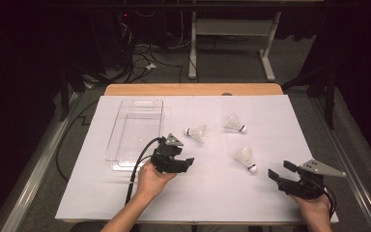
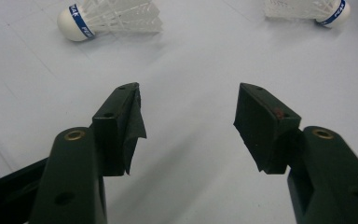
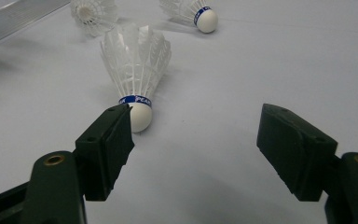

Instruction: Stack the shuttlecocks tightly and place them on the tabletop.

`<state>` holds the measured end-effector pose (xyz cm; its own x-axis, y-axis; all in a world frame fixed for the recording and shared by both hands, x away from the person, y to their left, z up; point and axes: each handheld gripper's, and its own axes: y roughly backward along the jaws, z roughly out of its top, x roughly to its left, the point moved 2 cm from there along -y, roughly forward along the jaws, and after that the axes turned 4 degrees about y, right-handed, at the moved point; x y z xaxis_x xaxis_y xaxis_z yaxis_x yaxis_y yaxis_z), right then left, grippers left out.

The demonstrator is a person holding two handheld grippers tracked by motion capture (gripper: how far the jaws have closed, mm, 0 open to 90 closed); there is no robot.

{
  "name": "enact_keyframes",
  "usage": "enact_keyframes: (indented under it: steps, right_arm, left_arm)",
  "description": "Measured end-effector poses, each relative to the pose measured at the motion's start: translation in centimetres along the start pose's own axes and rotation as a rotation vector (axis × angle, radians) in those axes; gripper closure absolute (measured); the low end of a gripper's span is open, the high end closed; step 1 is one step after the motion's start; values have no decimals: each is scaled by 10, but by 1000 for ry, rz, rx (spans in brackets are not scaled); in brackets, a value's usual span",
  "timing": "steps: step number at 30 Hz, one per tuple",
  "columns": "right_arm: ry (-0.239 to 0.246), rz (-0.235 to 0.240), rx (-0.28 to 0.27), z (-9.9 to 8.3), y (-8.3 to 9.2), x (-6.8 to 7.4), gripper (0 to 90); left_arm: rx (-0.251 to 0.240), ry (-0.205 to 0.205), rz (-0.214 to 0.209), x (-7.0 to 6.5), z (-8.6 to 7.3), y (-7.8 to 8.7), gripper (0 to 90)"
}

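Three white feather shuttlecocks with blue bands lie on the white table sheet (image 1: 212,193). The near shuttlecock (image 1: 246,158) (image 3: 135,65) lies with its cork just ahead of my right gripper's (image 1: 280,169) (image 3: 196,121) left jaw tip, not between the jaws. That gripper is open and empty at the table's right front. The middle shuttlecock (image 1: 196,132) (image 2: 112,16) (image 3: 93,14) and the far shuttlecock (image 1: 234,123) (image 2: 307,9) (image 3: 191,11) lie ahead of my left gripper (image 1: 184,155) (image 2: 189,100), which is open with only bare sheet between its jaws.
A clear plastic tray (image 1: 135,129) (image 3: 18,16) stands empty at the left of the sheet, just behind my left hand. A wooden table edge (image 1: 193,89) runs along the back. Cables and a desk frame (image 1: 232,34) sit on the floor beyond.
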<state>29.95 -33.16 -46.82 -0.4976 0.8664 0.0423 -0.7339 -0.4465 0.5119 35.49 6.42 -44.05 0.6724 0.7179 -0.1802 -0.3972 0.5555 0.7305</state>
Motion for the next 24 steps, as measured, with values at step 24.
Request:
enact_keyframes:
  steps: [24]
  right_arm:
    - [0,0,-2,0,0,0,270]
  left_arm:
    - [1,-2,3,-1,-16,8,416]
